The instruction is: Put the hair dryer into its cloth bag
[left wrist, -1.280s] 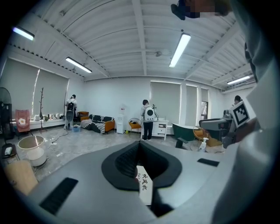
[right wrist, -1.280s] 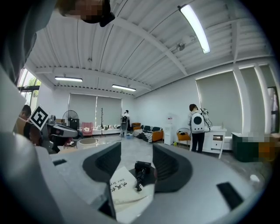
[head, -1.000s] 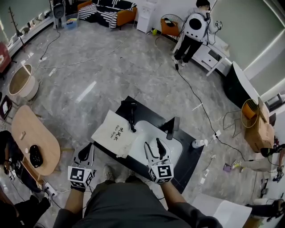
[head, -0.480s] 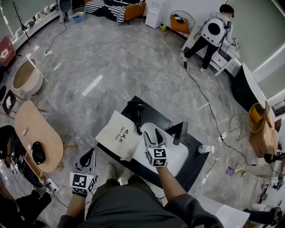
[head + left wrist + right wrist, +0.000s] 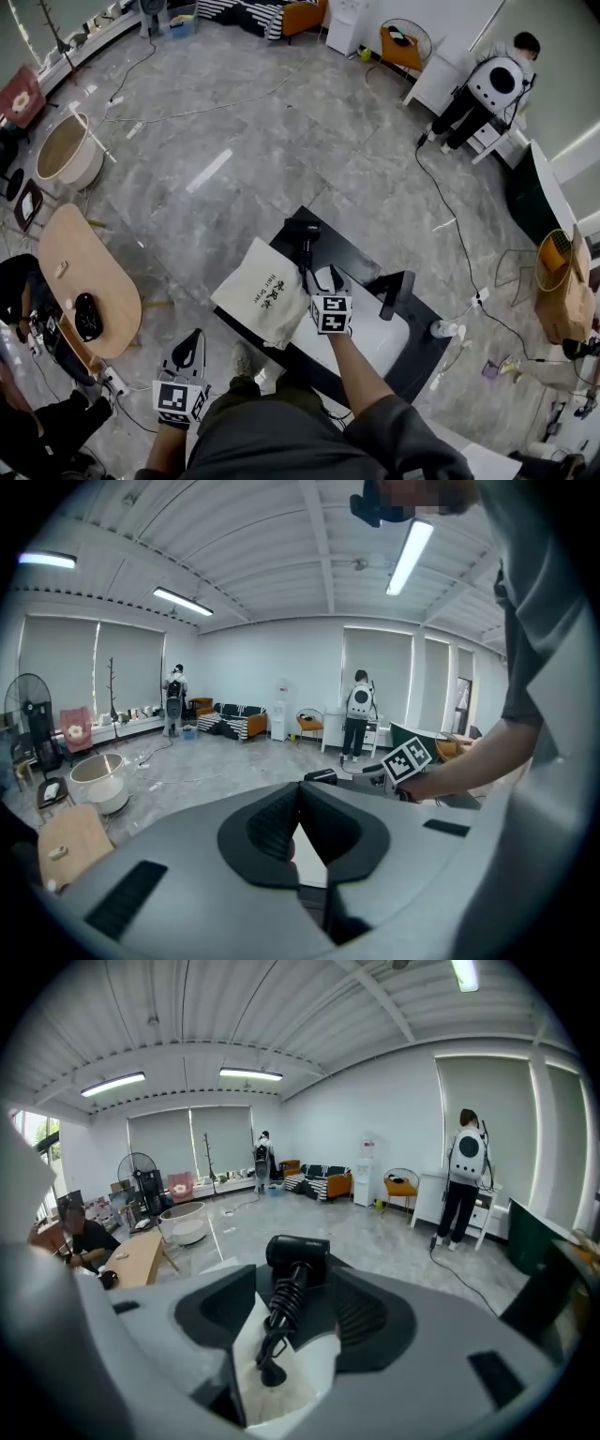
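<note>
Black hair dryer [image 5: 303, 234] flat, cord coiled, just beside flat white cloth bag [image 5: 262, 292].

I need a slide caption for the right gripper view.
Right gripper, jaws just opened wider, faces the hair dryer, its cord-wrapped handle showing between them.

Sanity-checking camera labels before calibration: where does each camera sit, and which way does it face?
Head view: on the person's head, steeply down onto the black table, cloth bag and hair dryer; shows both arms, the left hand-held gripper and the right hand-held gripper.
Left gripper view: on the left one, along shut jaws across the room; right arm and torso show.
Right gripper view: on the right one, along jaws that have just been opening, hair dryer in the gap, ungripped.
Shared: hair dryer in all three.
</note>
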The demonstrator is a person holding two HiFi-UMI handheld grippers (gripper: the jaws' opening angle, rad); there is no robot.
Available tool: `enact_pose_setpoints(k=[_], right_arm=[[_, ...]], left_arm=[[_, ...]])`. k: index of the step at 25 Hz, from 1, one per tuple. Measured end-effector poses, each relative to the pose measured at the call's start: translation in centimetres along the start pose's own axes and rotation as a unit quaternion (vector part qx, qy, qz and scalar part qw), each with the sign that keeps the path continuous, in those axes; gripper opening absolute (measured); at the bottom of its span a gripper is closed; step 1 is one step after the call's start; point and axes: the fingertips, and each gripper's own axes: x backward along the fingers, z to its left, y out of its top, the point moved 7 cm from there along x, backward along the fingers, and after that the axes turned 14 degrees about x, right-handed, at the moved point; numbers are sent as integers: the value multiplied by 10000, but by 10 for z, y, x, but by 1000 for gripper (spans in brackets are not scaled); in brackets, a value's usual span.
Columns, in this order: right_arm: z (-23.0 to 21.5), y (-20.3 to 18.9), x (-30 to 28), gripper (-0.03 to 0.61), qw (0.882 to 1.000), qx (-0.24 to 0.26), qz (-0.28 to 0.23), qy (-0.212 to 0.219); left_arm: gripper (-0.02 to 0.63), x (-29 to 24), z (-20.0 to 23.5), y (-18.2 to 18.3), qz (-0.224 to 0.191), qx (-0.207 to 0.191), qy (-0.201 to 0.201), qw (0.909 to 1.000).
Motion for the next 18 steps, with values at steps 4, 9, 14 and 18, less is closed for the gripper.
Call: enact_pose_setpoints(k=[4,9,14,18], right_arm=[[3,-8,-28,236,9997,-7,211,110],[6,-12,-60,238,9989,-47,425,183],[9,-19,-86,238,9973,-87,702,197],[12,-27,-100,238,9947,-103,984,263]], left_arm=[[0,3,9,-7,80,107,208,9997],[0,6,17,-14,189,235,439,9986],[0,7,25,-23,289,359,605,9971],[0,9,30,-26,336,447,702,9960]])
